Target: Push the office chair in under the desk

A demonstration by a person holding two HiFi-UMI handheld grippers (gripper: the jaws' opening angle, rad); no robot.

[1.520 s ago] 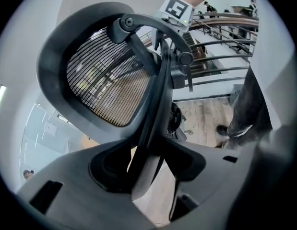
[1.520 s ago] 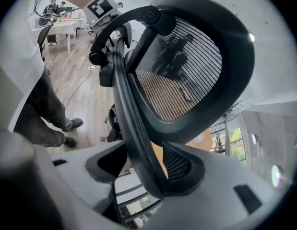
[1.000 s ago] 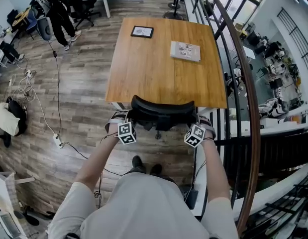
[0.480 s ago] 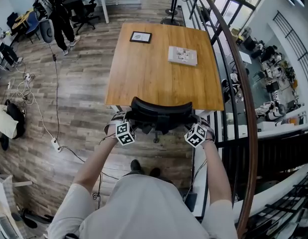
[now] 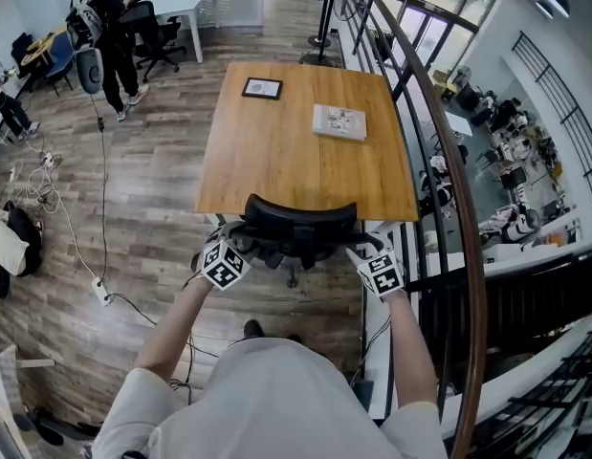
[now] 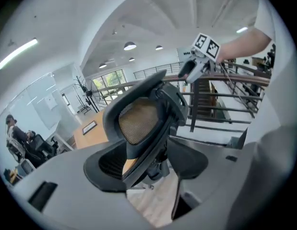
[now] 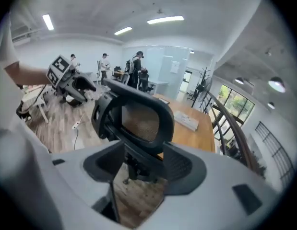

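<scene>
The black office chair stands at the near edge of the wooden desk, its curved back toward me. My left gripper hovers just off the back's left end and my right gripper off its right end. In the left gripper view the mesh chair back lies ahead of the left gripper. Its jaws have just opened wide, then eased in slightly, with nothing pressed between them. The right gripper view shows the chair back beyond the right gripper. Its jaws have just been opening and grip nothing.
A framed picture and a flat booklet lie on the desk. A dark railing curves along the right side. Cables and a power strip trail over the wood floor at left. A person stands far back left by other chairs.
Both grippers have come away from the ends of the chair back, risen and rolled, with their jaws wider. The chair stays at the desk's near edge.
</scene>
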